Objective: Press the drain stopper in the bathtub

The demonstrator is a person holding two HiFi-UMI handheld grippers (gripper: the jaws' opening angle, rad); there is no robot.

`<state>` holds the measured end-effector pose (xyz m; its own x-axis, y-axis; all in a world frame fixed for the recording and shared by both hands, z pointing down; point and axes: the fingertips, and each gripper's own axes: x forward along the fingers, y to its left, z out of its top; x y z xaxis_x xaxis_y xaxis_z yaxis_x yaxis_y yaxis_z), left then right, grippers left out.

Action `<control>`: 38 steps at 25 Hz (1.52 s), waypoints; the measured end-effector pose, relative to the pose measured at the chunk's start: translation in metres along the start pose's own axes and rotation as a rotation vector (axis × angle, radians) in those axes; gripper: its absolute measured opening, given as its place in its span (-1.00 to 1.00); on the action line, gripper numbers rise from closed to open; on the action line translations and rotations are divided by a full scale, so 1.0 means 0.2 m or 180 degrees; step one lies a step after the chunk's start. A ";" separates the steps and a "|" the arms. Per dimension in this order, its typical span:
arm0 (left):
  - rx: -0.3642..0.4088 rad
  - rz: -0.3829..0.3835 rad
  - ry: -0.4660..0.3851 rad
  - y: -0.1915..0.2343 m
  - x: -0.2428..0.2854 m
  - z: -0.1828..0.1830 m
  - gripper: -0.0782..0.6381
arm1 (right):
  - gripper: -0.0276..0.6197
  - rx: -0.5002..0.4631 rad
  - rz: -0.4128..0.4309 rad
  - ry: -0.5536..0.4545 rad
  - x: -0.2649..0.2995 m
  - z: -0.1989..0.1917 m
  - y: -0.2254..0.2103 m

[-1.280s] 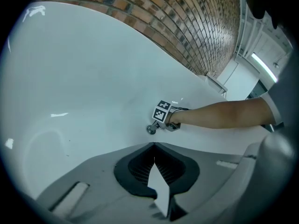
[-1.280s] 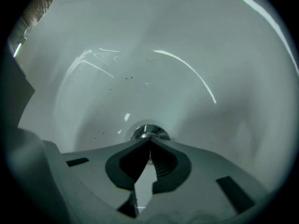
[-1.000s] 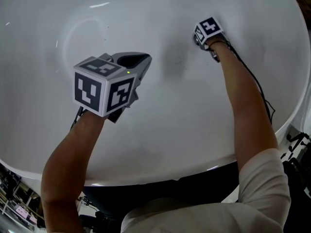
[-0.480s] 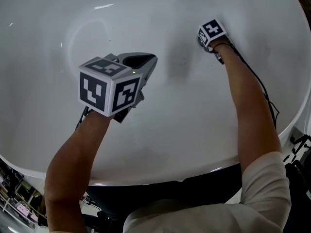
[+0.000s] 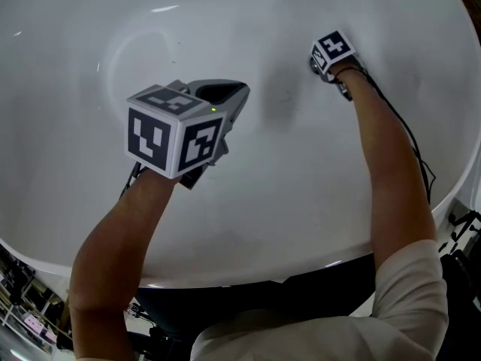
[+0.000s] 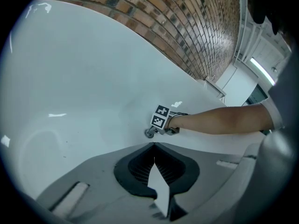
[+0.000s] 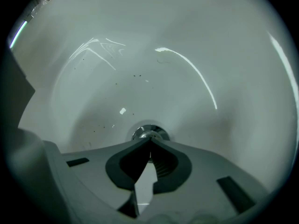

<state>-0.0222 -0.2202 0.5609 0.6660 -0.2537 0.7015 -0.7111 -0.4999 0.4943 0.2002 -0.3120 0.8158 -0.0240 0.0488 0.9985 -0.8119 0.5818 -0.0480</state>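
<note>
Within the white bathtub [image 5: 301, 201], viewed from the head camera, two hand-held grippers over the basin floor.

Item 1, drain stopper [image 7: 148, 134]: round, chrome, domed. It sits in its ring at the lowest part of the tub floor, toward the right end of the basin in the head view, where the right marker cube [image 5: 332, 51] mostly covers it.

Item 2, right gripper [image 7: 150, 141]: jaws fully together, nothing held between them. The closed tips point down at the stopper and meet its near edge in the right gripper view. Whether they bear on it cannot be told. The arm is stretched far forward into the tub, with a pale short sleeve [image 5: 409, 277] at the shoulder. A thin black cable [image 5: 406, 138] runs along the forearm and over the tub rim.

Item 3, left gripper [image 5: 242, 95]: jaws fully together, tips meeting at a point, nothing between them. It is held above the tub floor, well apart from the drain, nose aimed toward the right gripper. Its large marker cube [image 5: 174, 138] rides at the rear, above the wrist.

Item 4, tub surface: smooth, glossy white, with small dark specks scattered near the drain in the right gripper view.

Item 5, brick wall [image 6: 187, 27]: reddish-brown, beyond the far rim of the tub, seen in the left gripper view.
</note>
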 end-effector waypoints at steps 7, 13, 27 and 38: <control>-0.0023 0.0017 -0.0001 0.01 0.00 0.00 -0.76 | -0.86 0.0016 0.0057 0.0021 -0.01 0.00 0.00; -0.0028 0.0019 0.0016 0.01 0.00 -0.02 -0.76 | -0.86 -0.0079 -0.0003 0.0052 -0.01 0.01 0.01; 0.0023 0.0050 0.0022 -0.01 0.00 0.02 -0.76 | -0.86 -0.0809 -0.0381 0.0168 -0.13 0.07 0.02; 0.0171 0.0149 -0.0268 -0.09 -0.21 0.21 -0.76 | -0.86 -0.0726 -0.0518 -0.0093 -0.56 0.13 0.02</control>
<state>-0.0285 -0.2357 0.5008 0.6505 -0.3453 0.6765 -0.7304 -0.5289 0.4322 0.1839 -0.3368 0.7044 0.0763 -0.0817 0.9937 -0.6544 0.7479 0.1117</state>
